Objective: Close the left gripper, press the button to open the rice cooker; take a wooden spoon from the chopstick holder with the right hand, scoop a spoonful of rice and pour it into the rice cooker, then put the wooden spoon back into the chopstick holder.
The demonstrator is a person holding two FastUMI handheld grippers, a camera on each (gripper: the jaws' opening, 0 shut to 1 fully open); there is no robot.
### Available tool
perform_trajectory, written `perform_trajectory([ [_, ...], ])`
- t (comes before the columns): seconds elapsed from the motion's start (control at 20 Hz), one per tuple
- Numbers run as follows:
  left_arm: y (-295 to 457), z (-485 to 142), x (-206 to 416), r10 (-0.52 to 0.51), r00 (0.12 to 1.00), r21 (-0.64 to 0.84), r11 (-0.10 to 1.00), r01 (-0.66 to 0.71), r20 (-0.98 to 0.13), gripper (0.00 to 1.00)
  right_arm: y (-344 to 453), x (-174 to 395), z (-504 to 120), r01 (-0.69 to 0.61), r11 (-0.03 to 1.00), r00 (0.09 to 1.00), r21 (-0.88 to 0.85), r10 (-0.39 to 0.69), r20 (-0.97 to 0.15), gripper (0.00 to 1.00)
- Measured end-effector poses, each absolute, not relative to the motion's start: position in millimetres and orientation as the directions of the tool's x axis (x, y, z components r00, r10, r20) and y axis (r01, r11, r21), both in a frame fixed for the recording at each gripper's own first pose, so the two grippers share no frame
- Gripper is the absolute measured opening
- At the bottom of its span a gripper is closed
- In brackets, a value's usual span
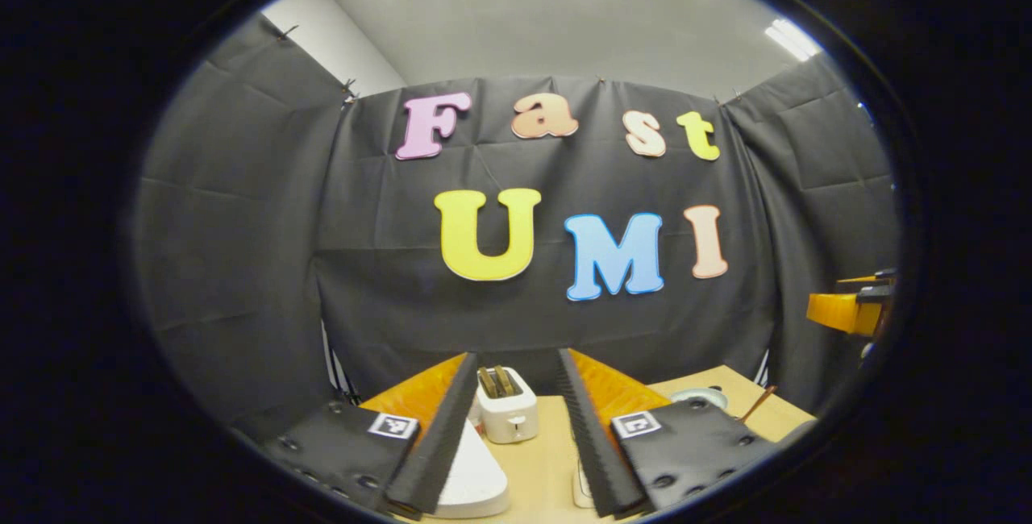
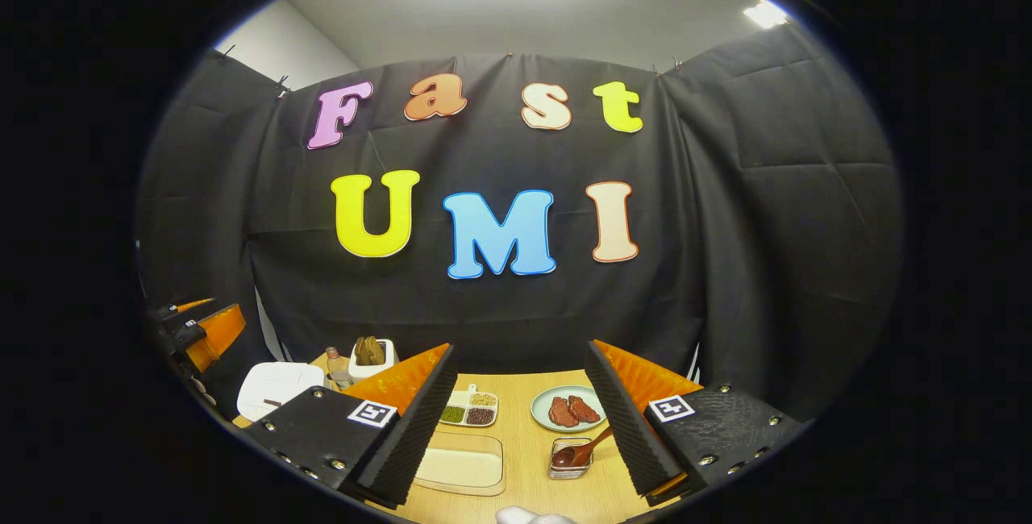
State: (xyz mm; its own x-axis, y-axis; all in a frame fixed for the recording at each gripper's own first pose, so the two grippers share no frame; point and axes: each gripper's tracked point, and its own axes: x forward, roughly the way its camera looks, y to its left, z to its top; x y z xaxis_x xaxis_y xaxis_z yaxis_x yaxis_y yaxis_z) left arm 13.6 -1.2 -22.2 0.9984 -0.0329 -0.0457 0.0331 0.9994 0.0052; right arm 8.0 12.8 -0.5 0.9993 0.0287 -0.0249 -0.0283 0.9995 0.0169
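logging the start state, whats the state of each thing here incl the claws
left claw: open, holding nothing
right claw: open, holding nothing
rice cooker: lid shut
toaster: bread slices in its slots
wooden spoon: standing tilted in the clear holder
plate: two pieces of meat on it
shallow tray: filled with rice

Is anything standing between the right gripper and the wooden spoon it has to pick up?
Nothing visible does. In the right gripper view the right gripper hangs open above the table, and the wooden spoon stands in its clear holder just ahead, near the inner side of one finger. The plate of meat lies beyond it.
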Motion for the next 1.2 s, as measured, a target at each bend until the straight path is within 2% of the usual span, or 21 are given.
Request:
perform_trajectory([
  [0.2, 5.2, -47.0, 19.1, -0.039, 0.993, -0.015, 0.999, 0.037, -0.114, 0.08, 12.4, 8.7, -0.9, -0.028, 0.999, 0.999, 0.027, 0.029, -0.038, 0.98],
  [0.3, 18.4, -61.7, 27.3, -0.001, 0.990, -0.027, 1.000, -0.003, -0.143, 0.08, 11.7, 8.1, -3.0, -0.024, 1.000, 0.999, 0.015, 0.024, -0.046, 0.98],
  [0.45, 62.9, -88.9, 44.9, 0.130, 0.976, -0.003, 0.991, -0.132, -0.174, 0.05, 9.8, 8.2, -7.0, -0.016, 1.000, 0.998, -0.012, 0.015, -0.067, 0.98],
  [0.6, 97.2, -134.4, 55.5, 0.224, 0.942, 0.015, 0.974, -0.227, -0.251, 0.10, 4.1, 7.0, -10.6, 0.009, 0.999, 0.997, -0.048, -0.012, -0.078, 0.98],
  [0.75, 129.7, -193.0, 64.3, 0.302, 0.890, 0.041, 0.951, -0.307, -0.342, 0.08, 1.5, 8.0, -15.6, 0.023, 0.997, 0.995, -0.074, -0.030, -0.097, 0.98],
  [0.8, 137.1, -212.7, 61.6, 0.314, 0.872, 0.040, 0.945, -0.323, -0.374, 0.10, 0.4, 7.6, -17.8, 0.024, 0.997, 0.994, -0.077, -0.032, -0.104, 0.98],
  [0.95, 145.3, -263.2, 56.7, 0.316, 0.823, 0.032, 0.939, -0.342, -0.472, 0.08, 2.5, 7.1, -28.0, 0.019, 0.996, 0.990, -0.083, -0.030, -0.135, 0.98],
  [1.2, 151.4, -307.9, 52.1, 0.333, 0.765, 0.065, 0.931, -0.359, -0.552, 0.08, 13.8, 3.9, -44.5, -0.011, 0.996, 0.985, -0.091, -0.005, -0.174, 0.98],
])
